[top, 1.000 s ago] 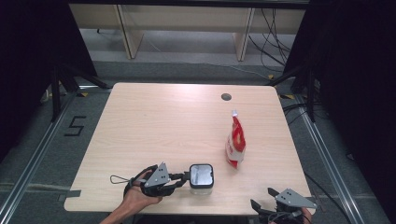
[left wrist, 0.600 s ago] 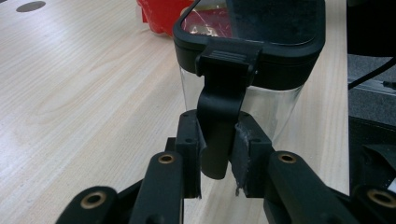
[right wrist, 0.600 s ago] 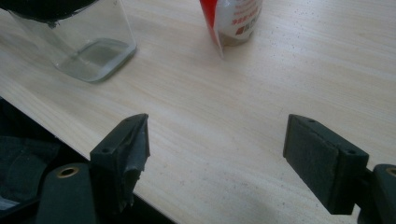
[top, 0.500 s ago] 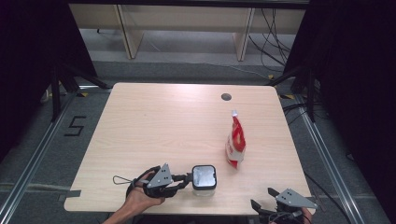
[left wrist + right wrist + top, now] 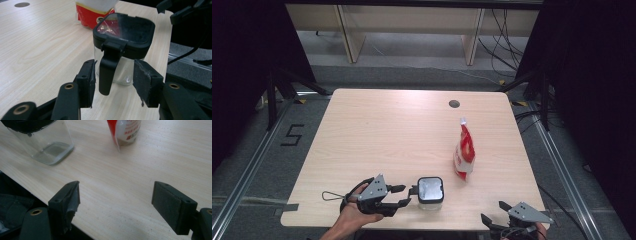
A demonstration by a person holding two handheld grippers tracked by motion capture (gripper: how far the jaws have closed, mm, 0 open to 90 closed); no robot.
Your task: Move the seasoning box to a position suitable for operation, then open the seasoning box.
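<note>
- The left gripper (image 5: 113, 82) has just been opening: its jaws now stand spread either side of the jar's black handle (image 5: 107, 72), pads clear of it.
- So the glass jar (image 5: 430, 192) looks released, standing near the table's (image 5: 377, 130) near edge.
- The red pouch (image 5: 463, 152) stands farther right.
- The right gripper (image 5: 116, 202) waits spread wide at the near right corner.

Left gripper (image 5: 408, 195) lies level, held by the left hand (image 5: 354, 212); its jaws have just been opening. Right gripper (image 5: 493, 214) rests at the near edge, jaws wide apart.
</note>
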